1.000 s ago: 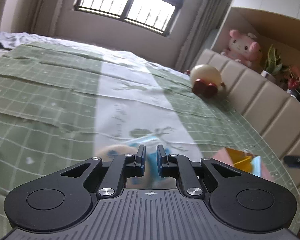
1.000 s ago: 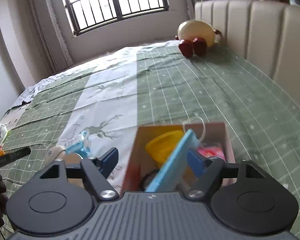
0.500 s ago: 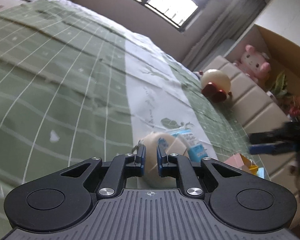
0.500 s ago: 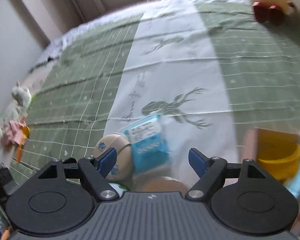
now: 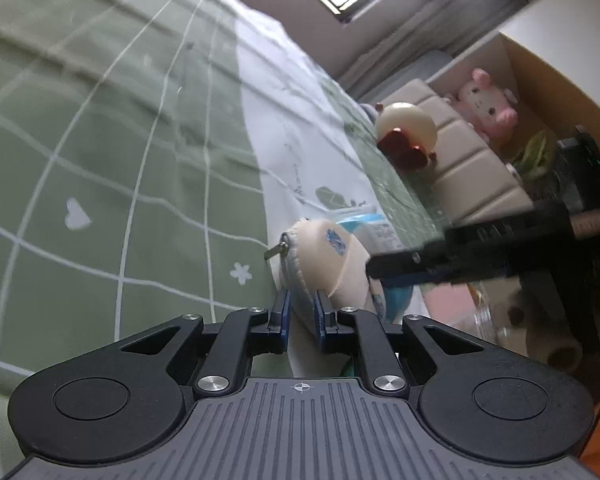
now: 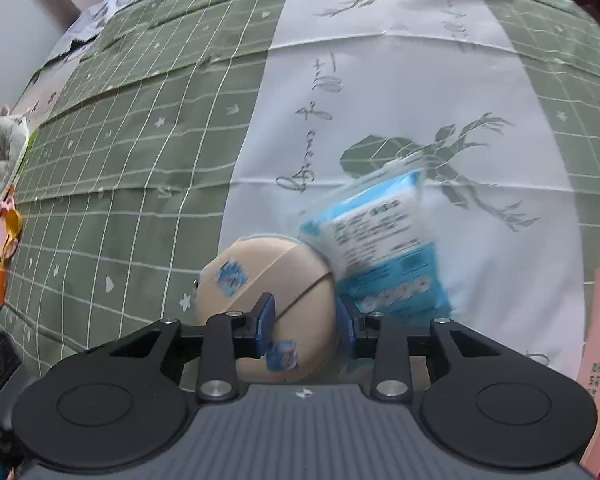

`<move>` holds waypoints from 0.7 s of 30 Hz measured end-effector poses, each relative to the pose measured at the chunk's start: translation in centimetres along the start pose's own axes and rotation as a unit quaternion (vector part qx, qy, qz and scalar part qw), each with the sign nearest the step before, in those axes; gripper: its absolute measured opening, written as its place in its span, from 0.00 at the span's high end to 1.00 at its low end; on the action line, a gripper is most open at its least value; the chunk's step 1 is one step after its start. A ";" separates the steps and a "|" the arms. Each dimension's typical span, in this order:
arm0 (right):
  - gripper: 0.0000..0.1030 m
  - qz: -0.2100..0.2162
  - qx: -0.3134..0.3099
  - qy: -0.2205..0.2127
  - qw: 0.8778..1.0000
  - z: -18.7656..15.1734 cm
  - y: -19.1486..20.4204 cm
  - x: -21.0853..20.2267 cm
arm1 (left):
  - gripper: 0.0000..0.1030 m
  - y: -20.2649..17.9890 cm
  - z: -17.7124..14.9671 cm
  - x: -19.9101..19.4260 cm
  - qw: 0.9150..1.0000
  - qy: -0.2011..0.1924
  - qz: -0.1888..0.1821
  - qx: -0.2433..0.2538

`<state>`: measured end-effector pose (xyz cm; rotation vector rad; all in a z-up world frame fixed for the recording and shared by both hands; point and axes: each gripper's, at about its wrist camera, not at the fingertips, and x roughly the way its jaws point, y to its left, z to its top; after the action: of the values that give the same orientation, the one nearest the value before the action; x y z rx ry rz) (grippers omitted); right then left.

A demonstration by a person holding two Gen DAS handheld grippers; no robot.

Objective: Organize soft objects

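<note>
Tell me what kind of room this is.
Most likely a bedroom: the work surface is a bed with a green checked bedspread, a padded headboard stands at its end, and a pink plush toy sits on the shelf behind it.
</note>
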<state>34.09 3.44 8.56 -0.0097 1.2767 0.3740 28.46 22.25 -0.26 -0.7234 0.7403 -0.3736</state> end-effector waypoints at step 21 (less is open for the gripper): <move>0.72 -0.025 0.006 -0.022 0.999 2.1 -1.9 0.2 | 0.67 0.9 1.3 3.4 0.997 0.012 -0.071 -0.034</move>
<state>36.62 2.15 8.66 -0.0228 1.2340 0.3211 31.81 21.66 -1.85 -0.8404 0.7292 -0.4891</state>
